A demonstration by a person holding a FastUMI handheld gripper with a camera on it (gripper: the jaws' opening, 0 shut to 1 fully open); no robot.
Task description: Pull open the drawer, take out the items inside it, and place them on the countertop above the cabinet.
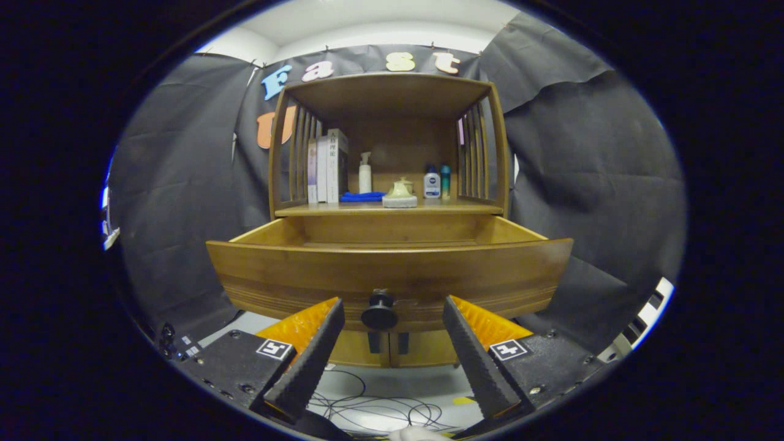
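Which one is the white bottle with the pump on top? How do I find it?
Look at the wooden cabinet and the open shelf above its pulled-out drawer. The pump bottle stands near the back, just right of the upright books, behind a blue cloth. It is tall, thin and white; the two bottles further right are short. The tool is open, either side of the drawer's knob.

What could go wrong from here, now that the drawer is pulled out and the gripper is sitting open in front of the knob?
1. The hand-held gripper is open, level with the knob, and the drawer front hides the inside. Reaching in blind could miss or knock items.
2. The countertop already holds books, a cloth, a dish and bottles. New items may topple them.
3. Lifting the fingers could catch the drawer's front edge.
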